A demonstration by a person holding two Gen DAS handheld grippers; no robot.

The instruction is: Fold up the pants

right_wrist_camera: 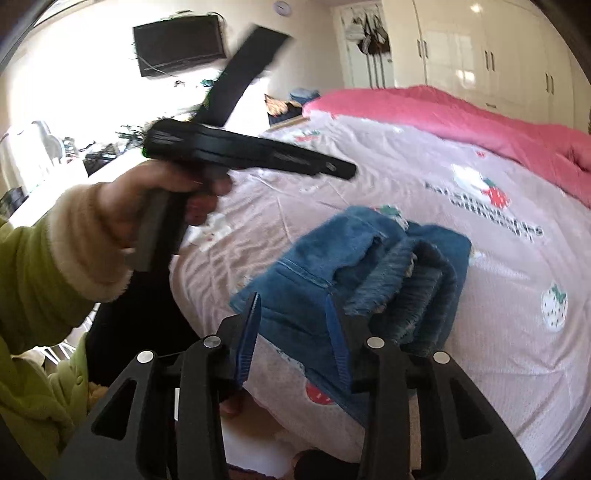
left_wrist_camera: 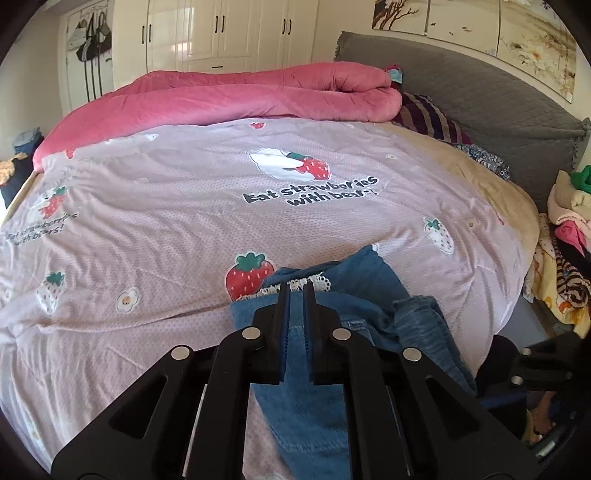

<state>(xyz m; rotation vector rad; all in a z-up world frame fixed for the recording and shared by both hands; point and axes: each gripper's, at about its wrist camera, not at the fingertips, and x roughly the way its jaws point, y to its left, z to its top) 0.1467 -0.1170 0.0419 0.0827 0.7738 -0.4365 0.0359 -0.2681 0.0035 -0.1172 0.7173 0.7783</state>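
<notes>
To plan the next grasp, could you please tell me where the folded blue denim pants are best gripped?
Probably the flat near corner of the folded blue denim pants, approached from the bed's near edge: it lies thin on the pink strawberry bedspread, while the frayed hems stack thick.

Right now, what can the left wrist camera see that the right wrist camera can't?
Only the left wrist view shows the grey headboard, the flower paintings above it, and white lace trim on the jeans. Only the right wrist view shows the wall TV, the left hand holding the left gripper in the air, and the open right gripper. Both show the blue jeans, the strawberry sheet, the pink quilt and the white wardrobe.
</notes>
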